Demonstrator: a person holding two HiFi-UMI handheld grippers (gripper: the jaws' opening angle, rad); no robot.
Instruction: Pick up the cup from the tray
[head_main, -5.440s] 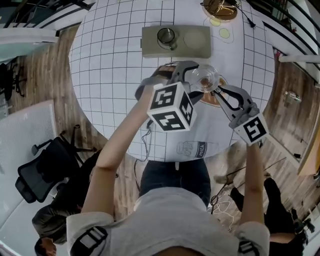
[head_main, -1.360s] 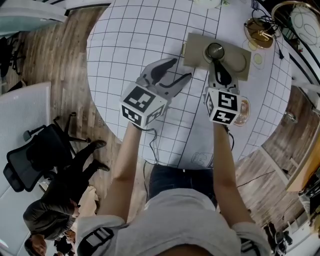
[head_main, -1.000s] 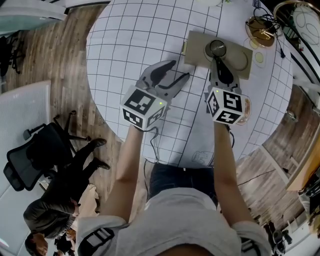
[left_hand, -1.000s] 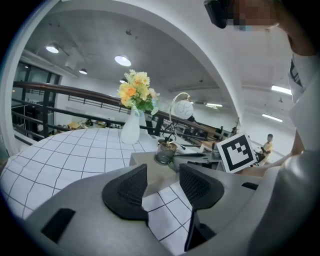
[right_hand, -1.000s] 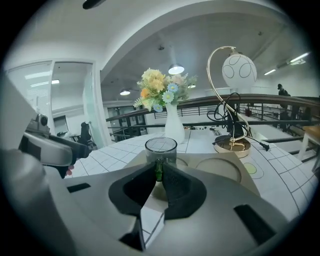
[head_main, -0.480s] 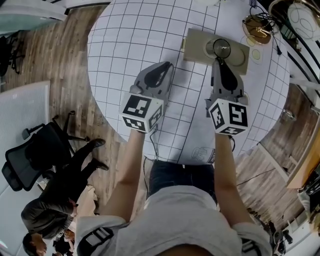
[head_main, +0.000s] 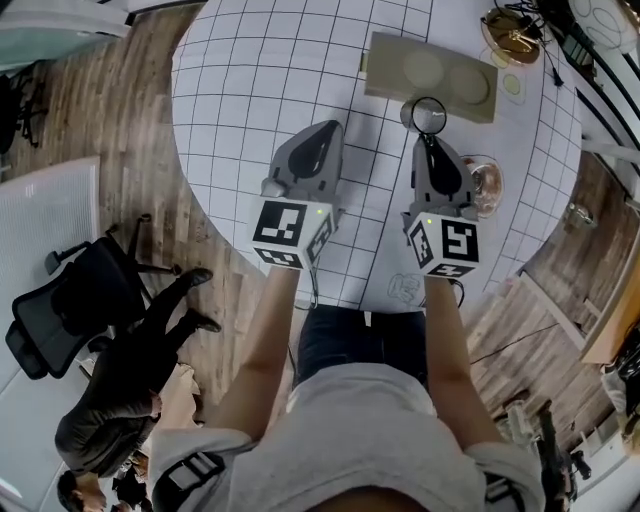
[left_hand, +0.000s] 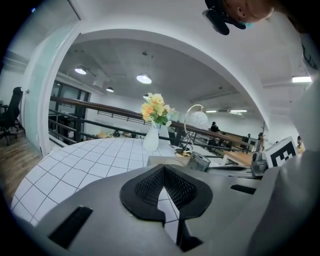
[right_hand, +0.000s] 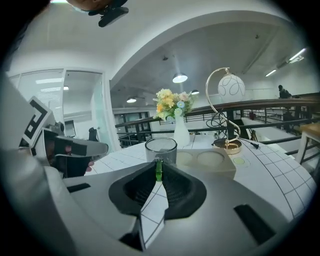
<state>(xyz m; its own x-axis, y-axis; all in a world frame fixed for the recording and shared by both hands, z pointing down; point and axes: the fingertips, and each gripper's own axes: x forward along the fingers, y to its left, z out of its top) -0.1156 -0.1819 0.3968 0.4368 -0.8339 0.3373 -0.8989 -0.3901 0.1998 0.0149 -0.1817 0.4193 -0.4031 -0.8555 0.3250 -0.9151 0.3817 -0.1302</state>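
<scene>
Grey shirt (head_main: 360, 430), dark jeans (head_main: 355, 345); grey left gripper (head_main: 324, 130), right gripper (head_main: 428, 138), 2 marker cubes (head_main: 290, 232).

- The round surface (head_main: 250, 80) is covered by a white cloth (head_main: 230, 130) with a black grid.
- A beige tray (head_main: 385, 60) with two round hollows lies on the far side.
- Past the tray's right end stands a lamp (head_main: 508, 28) on a gold base, with a dark cable (right_hand: 250, 143) trailing from it.
- A small green disc (head_main: 512, 85) lies just beside that end of the tray.
- A white vase (right_hand: 181, 134) of flowers (right_hand: 172, 105) stands behind the tray.
- Near the right edge stands a clear glass (head_main: 484, 183), with brown showing beneath it.
</scene>
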